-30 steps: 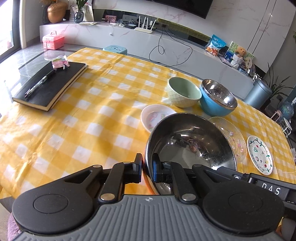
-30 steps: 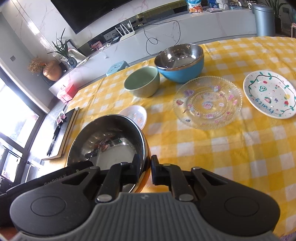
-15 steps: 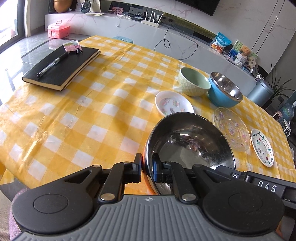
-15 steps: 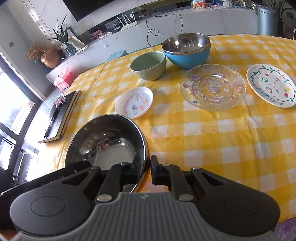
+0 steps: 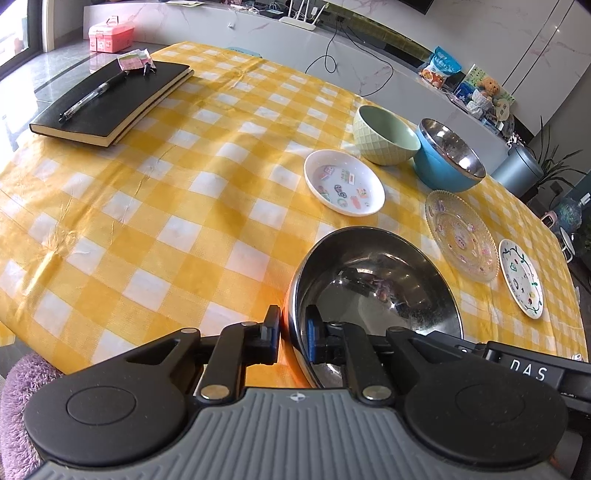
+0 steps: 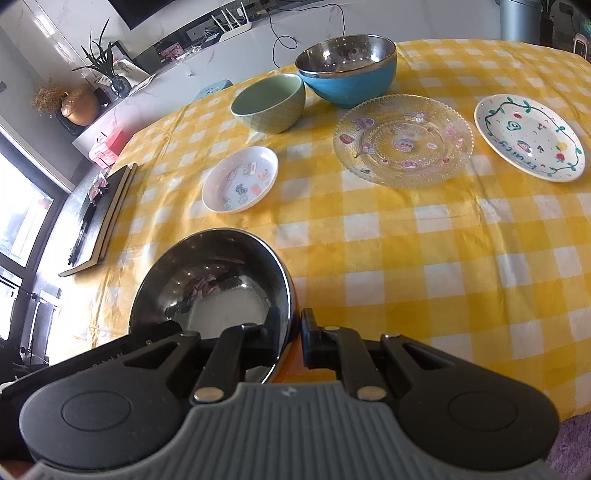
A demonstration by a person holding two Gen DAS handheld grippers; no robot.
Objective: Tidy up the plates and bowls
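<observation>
A steel bowl [image 5: 376, 280] with an orange outside sits low over the yellow checked table [image 5: 192, 221], near its front edge. My left gripper [image 5: 293, 332] is shut on the bowl's left rim, one finger inside and one outside. The right gripper [image 6: 291, 332] is shut on the opposite rim of the same bowl [image 6: 210, 284]. Beyond it lie a small white sticker dish [image 5: 343, 182] [image 6: 240, 179], a green bowl [image 5: 386, 134] [image 6: 269, 101], a blue steel-lined bowl [image 5: 448, 157] [image 6: 347, 70], a glass plate [image 5: 460, 236] [image 6: 402, 140] and a painted white plate [image 5: 521, 284] [image 6: 530, 138].
A black notebook [image 5: 110, 101] [image 6: 99, 218] with a pen [image 5: 92, 98] on it lies at the table's far left. A long white counter [image 5: 258, 33] runs behind the table. A grey bin [image 5: 517, 171] stands beyond the right end.
The bowl, held by both grippers, has drawn back from the small sticker dish, which now shows whole. Both views tilt further down onto the table.
</observation>
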